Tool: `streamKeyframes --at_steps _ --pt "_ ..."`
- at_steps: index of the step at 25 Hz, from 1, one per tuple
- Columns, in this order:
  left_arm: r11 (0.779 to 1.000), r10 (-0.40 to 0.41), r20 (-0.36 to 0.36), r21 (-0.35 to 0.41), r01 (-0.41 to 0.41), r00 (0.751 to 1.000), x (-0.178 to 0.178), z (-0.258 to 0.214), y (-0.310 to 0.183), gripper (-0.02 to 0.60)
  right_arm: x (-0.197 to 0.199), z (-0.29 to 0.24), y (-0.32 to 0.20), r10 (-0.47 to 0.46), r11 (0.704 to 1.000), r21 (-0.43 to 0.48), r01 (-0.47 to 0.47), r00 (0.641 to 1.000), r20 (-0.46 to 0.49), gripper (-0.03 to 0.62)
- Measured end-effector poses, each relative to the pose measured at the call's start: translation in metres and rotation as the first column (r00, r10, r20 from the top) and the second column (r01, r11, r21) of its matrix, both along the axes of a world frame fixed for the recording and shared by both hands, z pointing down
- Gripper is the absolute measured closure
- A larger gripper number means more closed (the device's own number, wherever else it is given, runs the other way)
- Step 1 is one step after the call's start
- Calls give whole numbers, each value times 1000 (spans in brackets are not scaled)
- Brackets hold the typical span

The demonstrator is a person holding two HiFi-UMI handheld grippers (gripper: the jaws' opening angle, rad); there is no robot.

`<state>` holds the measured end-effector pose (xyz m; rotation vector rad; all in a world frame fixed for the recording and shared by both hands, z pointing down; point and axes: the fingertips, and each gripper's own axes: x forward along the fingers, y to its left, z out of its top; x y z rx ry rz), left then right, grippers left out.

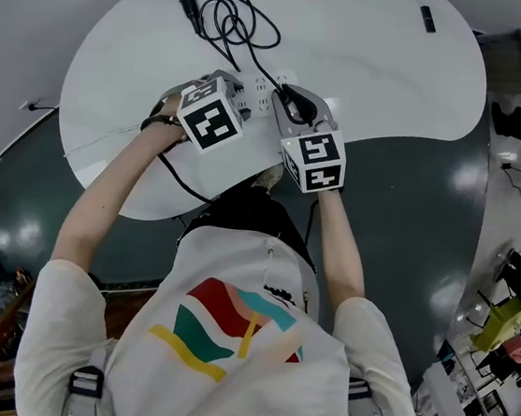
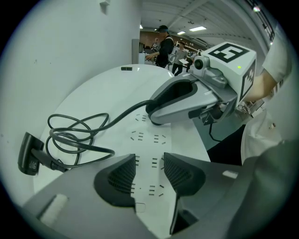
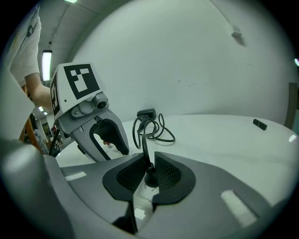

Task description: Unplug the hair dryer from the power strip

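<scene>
White rounded table (image 1: pixel 380 76). Small flat black object (image 1: pixel 428 19) lies near its far edge. Dark glossy floor (image 1: pixel 427 232) all round. A bystander (image 2: pixel 164 45) stands beyond.

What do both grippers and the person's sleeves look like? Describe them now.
The left gripper and right gripper match: pale grey curved bodies, dark ribbed fingers, each topped by a white cube printed with black square markers. The person wears a white short-sleeved T-shirt.

power strip (image 1: pixel 255 96) largely covered, small dark object (image 1: pixel 428 19) unidentifiable
</scene>
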<state>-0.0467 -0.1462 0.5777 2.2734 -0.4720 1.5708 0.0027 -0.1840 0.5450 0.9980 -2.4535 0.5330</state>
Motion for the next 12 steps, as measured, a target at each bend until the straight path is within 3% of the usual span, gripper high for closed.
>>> streamKeyframes --at_steps 12 --pt "999 21 40 -32 -19 999 3 0 0 393 4 -8 -4 37 996 -85 -23 985 166 530"
